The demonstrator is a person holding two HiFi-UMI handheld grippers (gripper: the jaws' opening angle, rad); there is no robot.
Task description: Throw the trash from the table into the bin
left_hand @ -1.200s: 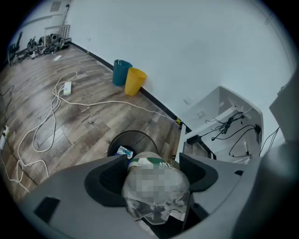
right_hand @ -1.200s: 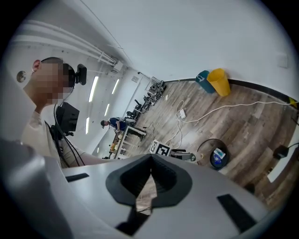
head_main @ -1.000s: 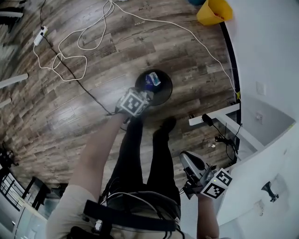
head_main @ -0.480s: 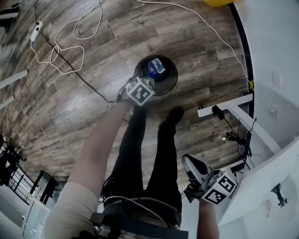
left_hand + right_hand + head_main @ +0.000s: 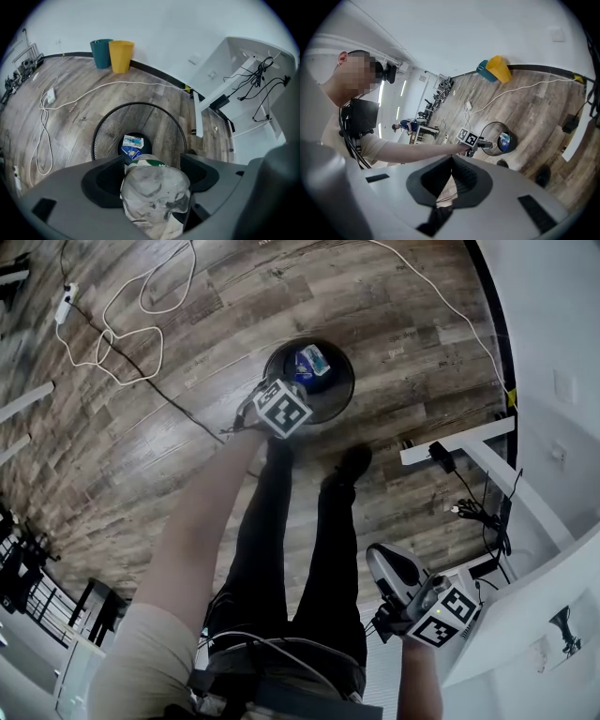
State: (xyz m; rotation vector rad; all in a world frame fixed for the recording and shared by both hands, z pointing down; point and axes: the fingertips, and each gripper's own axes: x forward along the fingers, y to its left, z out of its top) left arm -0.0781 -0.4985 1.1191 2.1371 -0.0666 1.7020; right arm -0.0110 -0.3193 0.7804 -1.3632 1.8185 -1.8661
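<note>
Crushed clear bottle [image 5: 157, 199] with a green-edged label is clamped in the left gripper [image 5: 153, 172]. The fingers are wide apart and press its sides, directly above the black mesh bin [image 5: 108, 133]. The bin is centre frame in the left gripper view, with blue-and-white packets [image 5: 132, 143] at its bottom.

Right gripper [image 5: 451, 161]: fingers closed tip to tip, empty. It sits low right in the head view, near the white worktop [image 5: 525, 606].

The bin stands on a wood-plank floor [image 5: 141, 474]. In the left gripper view a white cable [image 5: 112, 84] runs across the floor. Yellow tub [image 5: 121, 55] and teal tub [image 5: 101, 52] stand against the white wall, upper left.

Bottle's lower end is cut off by the frame edge. In the head view it's hidden under the marker cube [image 5: 282, 407]. Bin's near rim is behind the fingers. Label print unreadable.
</note>
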